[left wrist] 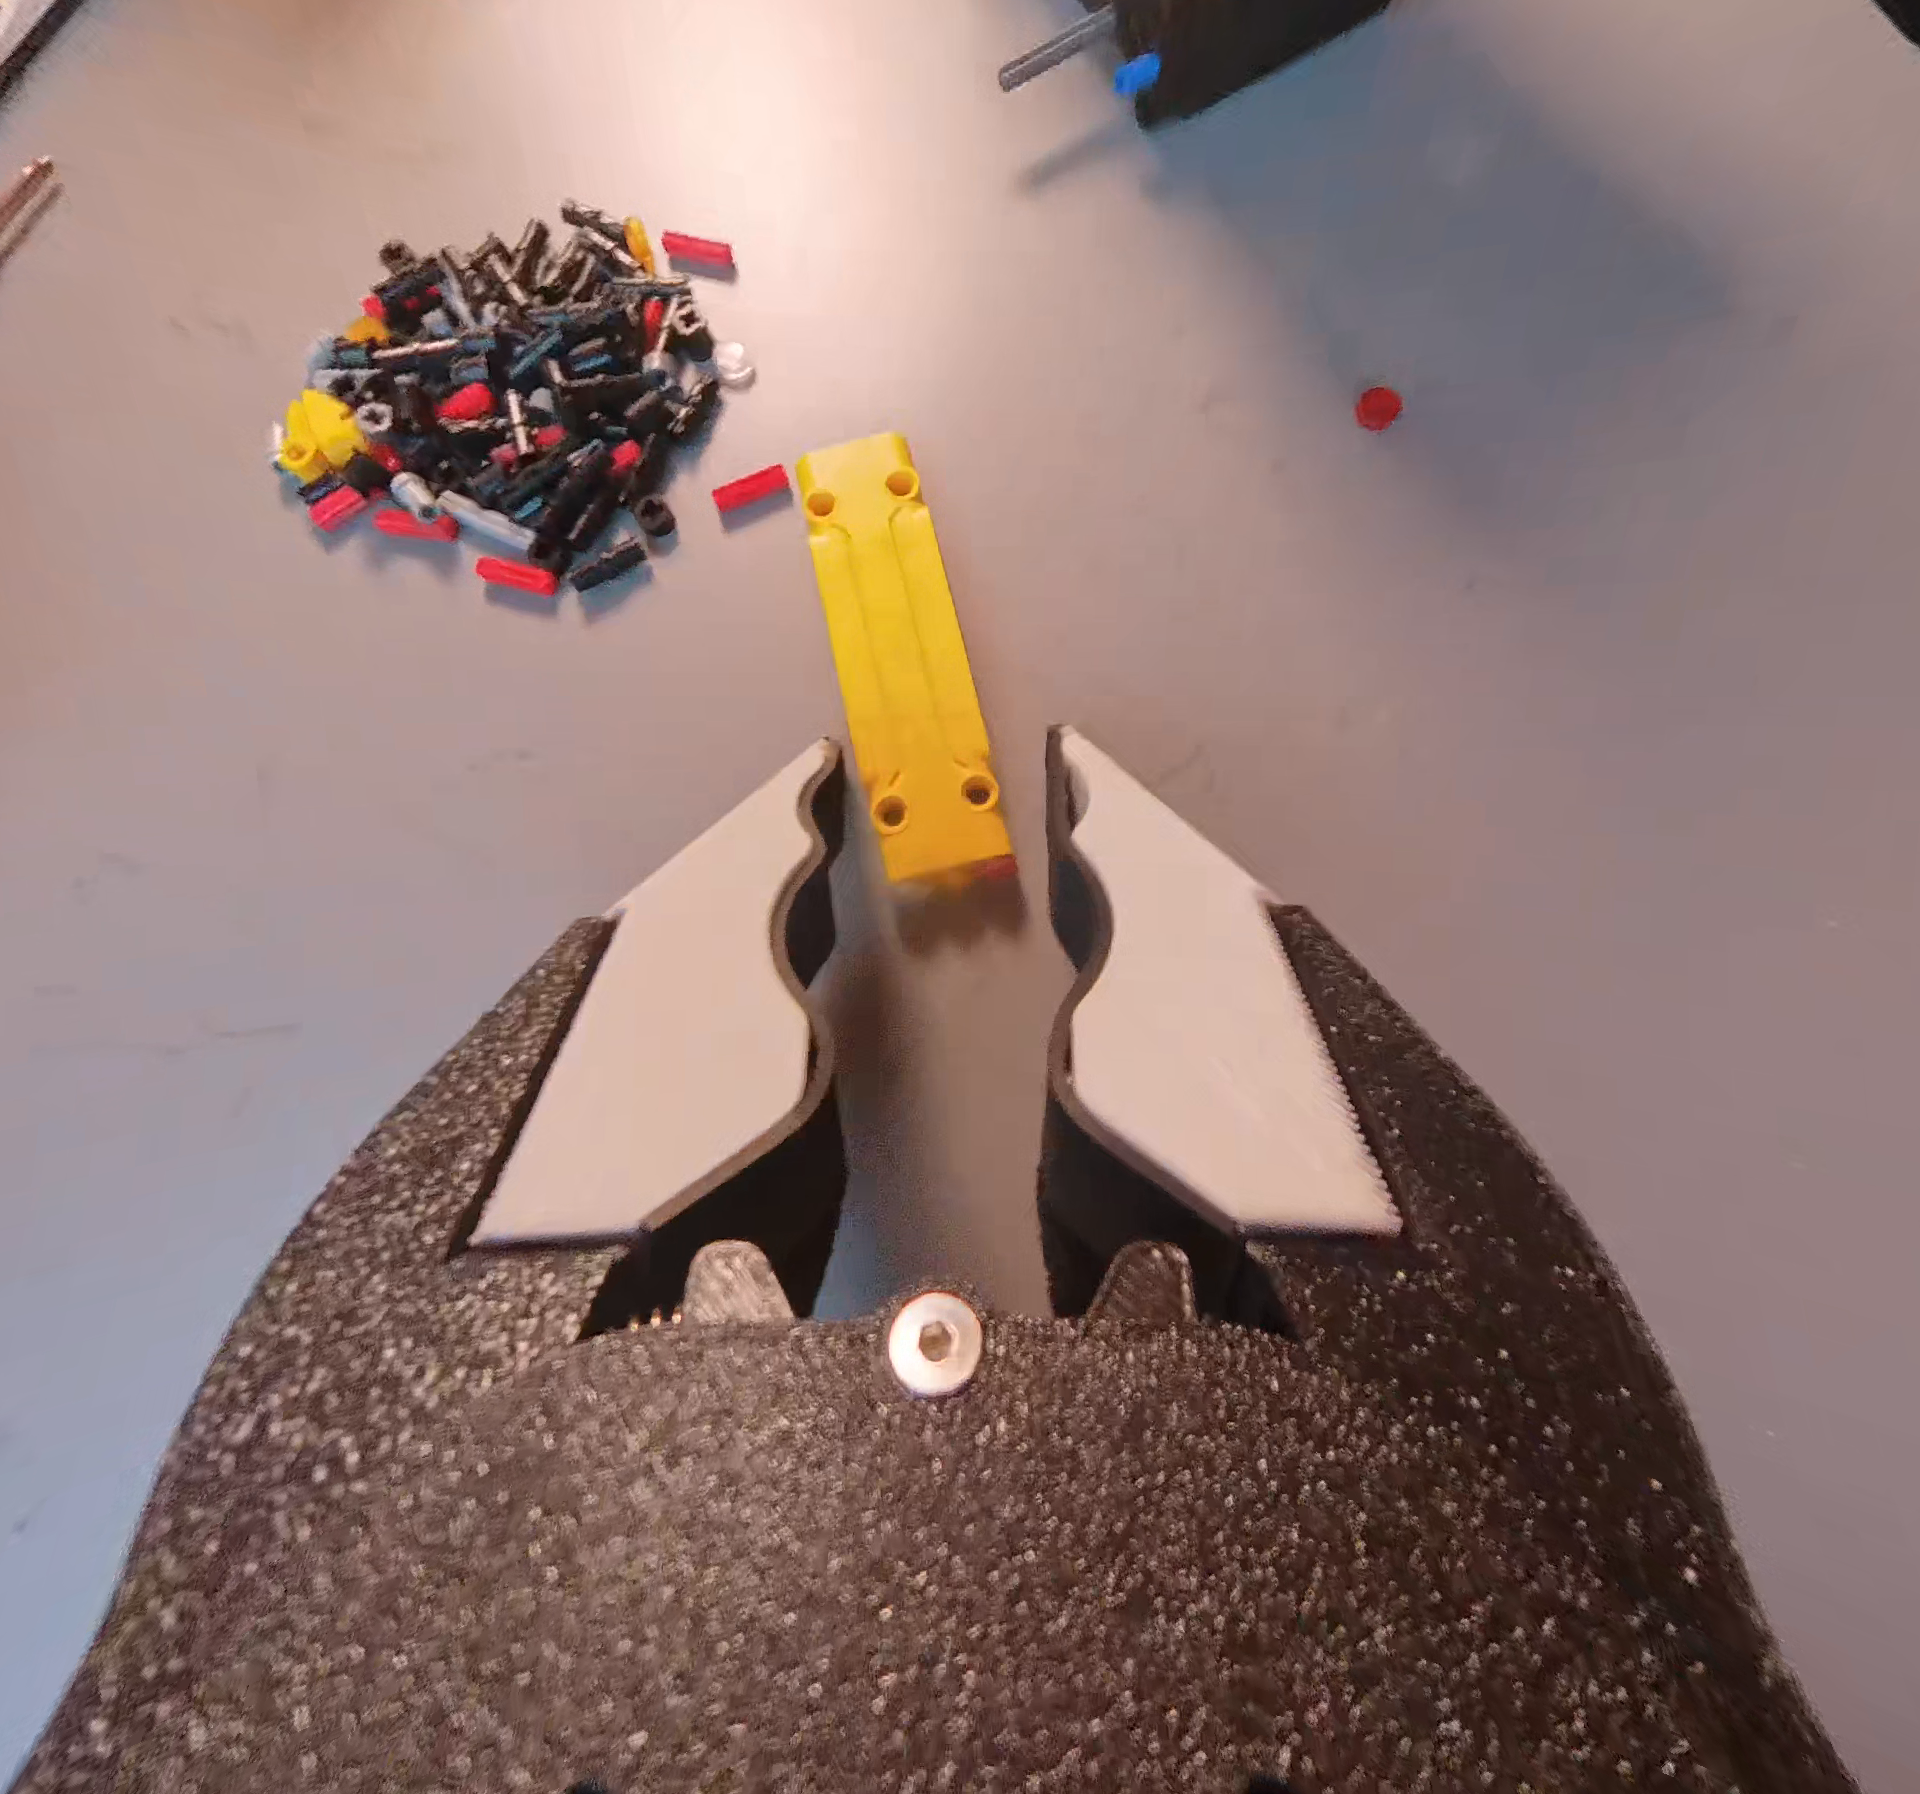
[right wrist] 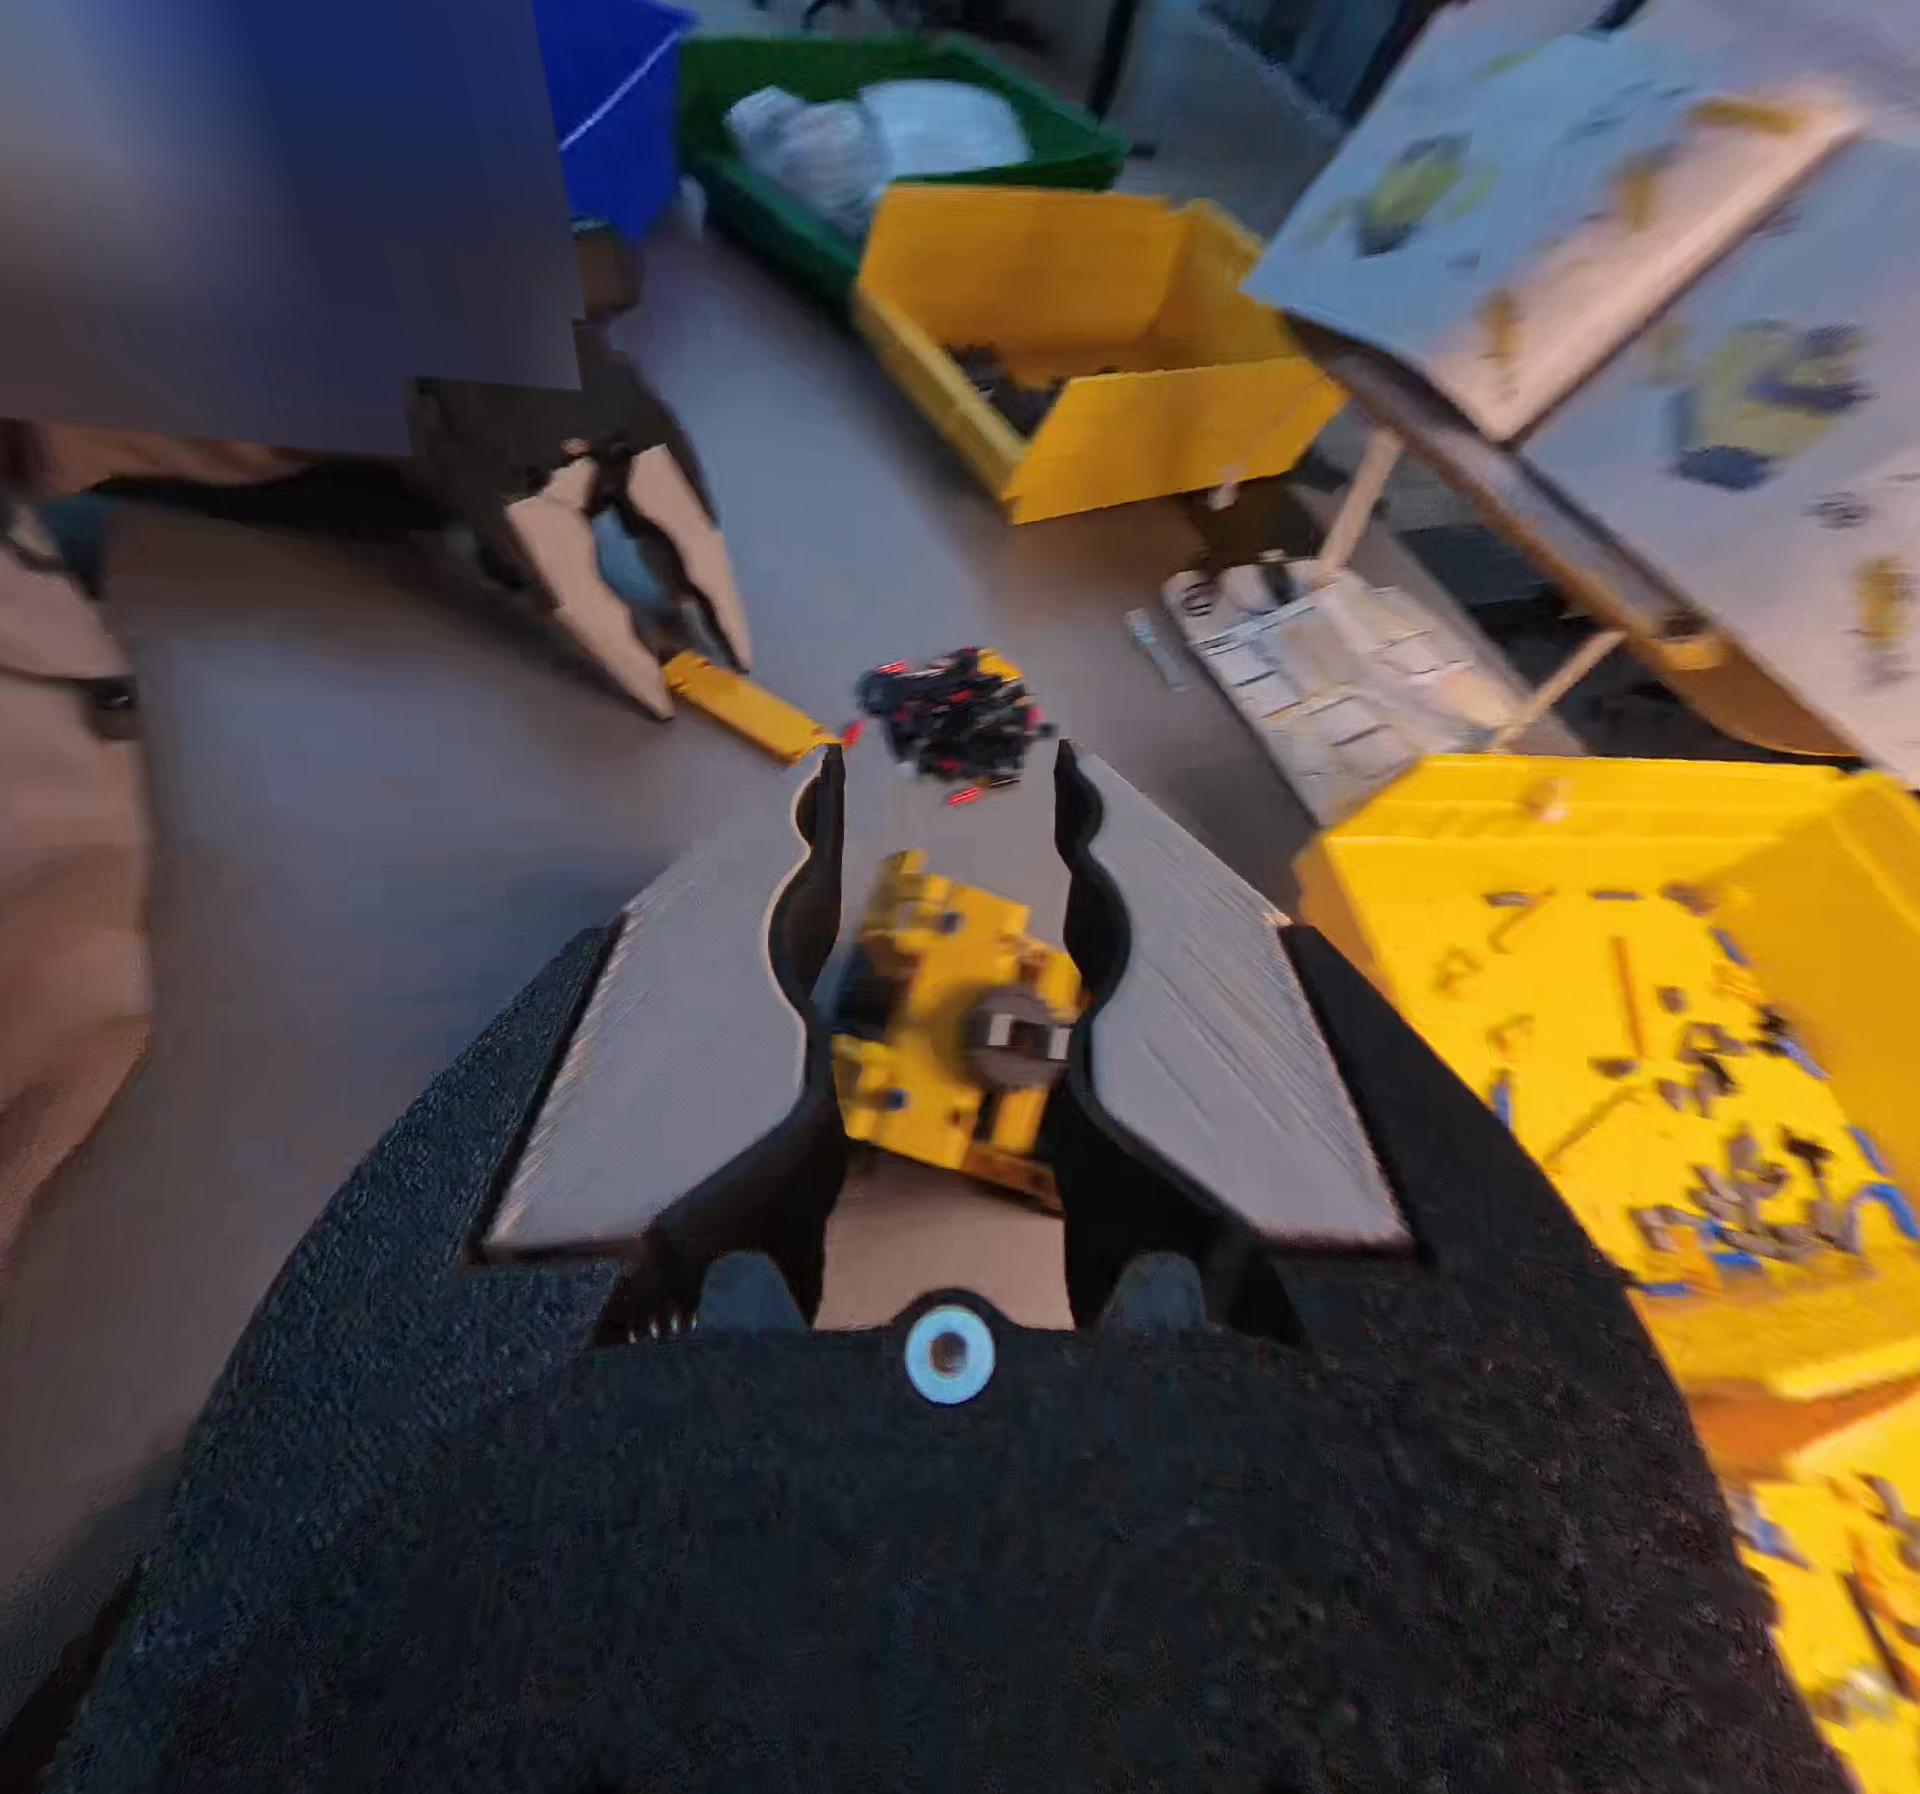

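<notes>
Right gripper [right wrist: 948,788]: jaws clamped on yellow assembly [right wrist: 951,1027], held above grey table [right wrist: 416,913]. Ahead: parts pile [right wrist: 951,710] and yellow panel [right wrist: 743,702], its near end between the parted jaws of left gripper [right wrist: 701,690]. Yellow bin [right wrist: 1403,871] at right. View blurred.

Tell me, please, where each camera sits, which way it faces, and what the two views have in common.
Left wrist view: on the left claw, looking down at the grey table; its open grey fingers flank a yellow panel.
Right wrist view: on the right claw, facing across the table toward yellow bins; its fingers straddle a yellow block assembly.
Shared: the yellow panel, the pile of small parts and the left claw.
</notes>
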A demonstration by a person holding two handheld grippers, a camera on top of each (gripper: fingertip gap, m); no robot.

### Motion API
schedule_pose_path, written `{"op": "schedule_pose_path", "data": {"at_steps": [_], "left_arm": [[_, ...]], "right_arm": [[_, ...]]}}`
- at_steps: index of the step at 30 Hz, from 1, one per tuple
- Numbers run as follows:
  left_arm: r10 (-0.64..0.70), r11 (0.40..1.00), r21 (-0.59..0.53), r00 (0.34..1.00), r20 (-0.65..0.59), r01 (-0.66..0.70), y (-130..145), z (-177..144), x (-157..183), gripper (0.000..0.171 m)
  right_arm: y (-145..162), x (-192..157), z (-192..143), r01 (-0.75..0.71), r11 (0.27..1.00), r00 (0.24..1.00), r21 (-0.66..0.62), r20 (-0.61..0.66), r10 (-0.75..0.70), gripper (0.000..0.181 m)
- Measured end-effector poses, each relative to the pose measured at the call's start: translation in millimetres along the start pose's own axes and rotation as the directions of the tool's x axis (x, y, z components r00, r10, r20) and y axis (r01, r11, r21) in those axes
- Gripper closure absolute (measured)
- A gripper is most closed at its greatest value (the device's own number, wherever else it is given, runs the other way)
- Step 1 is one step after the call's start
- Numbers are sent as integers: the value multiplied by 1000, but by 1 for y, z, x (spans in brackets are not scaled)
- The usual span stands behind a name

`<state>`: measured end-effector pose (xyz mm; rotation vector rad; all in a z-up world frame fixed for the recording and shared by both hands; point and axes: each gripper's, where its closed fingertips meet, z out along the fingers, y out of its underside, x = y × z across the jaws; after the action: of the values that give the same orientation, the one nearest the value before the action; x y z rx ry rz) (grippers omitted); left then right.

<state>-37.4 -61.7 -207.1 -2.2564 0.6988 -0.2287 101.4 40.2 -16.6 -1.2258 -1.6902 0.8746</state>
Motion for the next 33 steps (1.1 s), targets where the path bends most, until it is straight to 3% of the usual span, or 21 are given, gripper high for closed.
{"op": "schedule_pose_path", "data": {"at_steps": [3,5,8,13,18,25,27,33], "left_arm": [[5,1000,-9,1000,-23,-5,0,0,4,146],[13,1000,-24,999,-32,-13,0,-2,5,148],[24,999,-30,998,-54,-26,4,-8,6,148],[-36,996,81,998,-42,39,-6,-33,-12,148],[-96,975,201,995,11,92,-18,-55,-35,148],[-94,968,238,995,41,82,-24,-61,-40,148],[-111,958,272,993,49,94,-27,-66,-44,148],[-200,904,387,980,5,183,-36,-84,-57,148]], "right_arm": [[31,-83,39,-92,991,976,-99,186,109,141],[64,-113,66,-167,964,958,-209,196,209,142],[107,-127,96,-230,907,950,-352,121,288,145],[128,-123,114,-254,861,954,-440,33,299,164],[131,-121,114,-223,849,965,-479,18,263,172],[126,-121,123,-173,862,977,-476,24,210,175],[109,-115,136,-202,889,975,-410,3,223,175],[42,-46,183,-238,957,949,-166,-251,192,176]]}}
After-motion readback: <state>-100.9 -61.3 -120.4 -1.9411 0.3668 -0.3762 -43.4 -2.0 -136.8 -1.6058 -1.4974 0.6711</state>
